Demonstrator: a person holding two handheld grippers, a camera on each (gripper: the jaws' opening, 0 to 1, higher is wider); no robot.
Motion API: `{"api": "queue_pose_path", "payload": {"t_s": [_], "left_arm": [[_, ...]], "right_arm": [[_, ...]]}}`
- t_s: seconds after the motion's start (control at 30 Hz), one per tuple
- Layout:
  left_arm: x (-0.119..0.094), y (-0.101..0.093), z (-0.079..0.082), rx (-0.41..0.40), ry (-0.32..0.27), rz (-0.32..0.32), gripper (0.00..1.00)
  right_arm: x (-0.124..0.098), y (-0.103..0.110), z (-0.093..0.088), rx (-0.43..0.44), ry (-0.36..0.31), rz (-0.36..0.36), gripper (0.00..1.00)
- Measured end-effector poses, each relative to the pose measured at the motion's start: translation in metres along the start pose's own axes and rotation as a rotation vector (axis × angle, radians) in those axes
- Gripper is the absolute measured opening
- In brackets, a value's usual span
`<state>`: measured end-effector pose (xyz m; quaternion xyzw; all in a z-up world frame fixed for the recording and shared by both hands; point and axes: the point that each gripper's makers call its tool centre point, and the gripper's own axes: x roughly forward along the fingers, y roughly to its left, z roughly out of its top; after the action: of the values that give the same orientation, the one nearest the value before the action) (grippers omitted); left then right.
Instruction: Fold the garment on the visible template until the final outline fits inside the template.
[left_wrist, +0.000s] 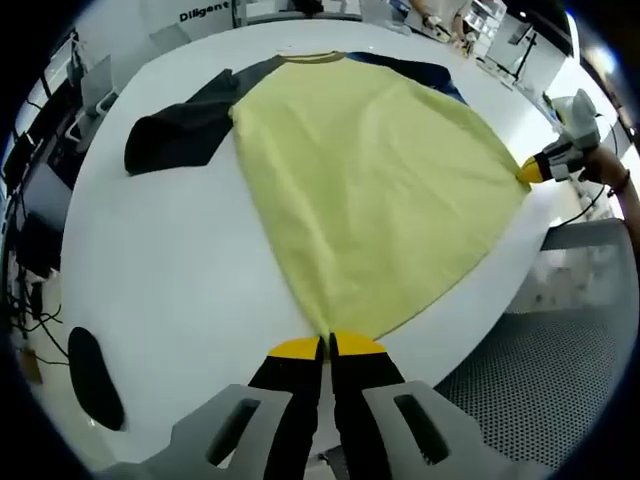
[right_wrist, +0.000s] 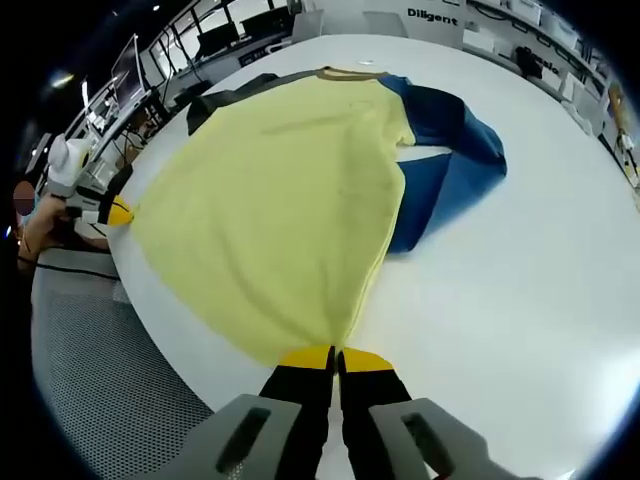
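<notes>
While both tongs (left_wrist: 327, 347) (right_wrist: 335, 358) pinch its hem corners, the garment (left_wrist: 370, 190) lies spread ahead on the table (left_wrist: 170, 270).

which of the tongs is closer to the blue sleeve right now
Right. The right tongs pinch the hem corner of the shirt on the same side as the blue sleeve. The left tongs pinch the opposite hem corner, on the dark sleeve side.

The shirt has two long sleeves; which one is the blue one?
The blue sleeve lies on the white table toward the right gripper. The other sleeve, toward the left gripper, is dark grey.
</notes>
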<state>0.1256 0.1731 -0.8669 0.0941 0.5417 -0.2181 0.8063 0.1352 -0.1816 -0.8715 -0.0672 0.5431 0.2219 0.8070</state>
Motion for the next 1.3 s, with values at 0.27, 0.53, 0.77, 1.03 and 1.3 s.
{"api": "queue_pose_path", "payload": {"t_s": [0.27,0.53,0.77,1.03,1.3], "left_arm": [[-0.002,-0.001,-0.006,-0.019,0.003,-0.011,0.03],[-0.003,-0.003,-0.008,-0.024,0.006,-0.007,0.03],[-0.003,-0.003,-0.008,-0.024,0.003,-0.004,0.12],[-0.017,-0.003,0.027,-0.084,-0.261,-0.038,0.43],[-0.027,0.002,0.045,-0.076,-0.362,-0.044,0.74]], "right_arm": [[-0.002,0.004,-0.006,0.004,0.019,0.013,0.0],[-0.003,0.005,-0.009,-0.004,0.029,0.001,0.0],[-0.004,0.006,-0.009,-0.016,0.032,-0.008,0.0],[-0.043,-0.011,0.069,0.128,-0.357,-0.022,0.32],[-0.043,-0.032,0.102,0.215,-0.472,-0.021,0.53]]}}
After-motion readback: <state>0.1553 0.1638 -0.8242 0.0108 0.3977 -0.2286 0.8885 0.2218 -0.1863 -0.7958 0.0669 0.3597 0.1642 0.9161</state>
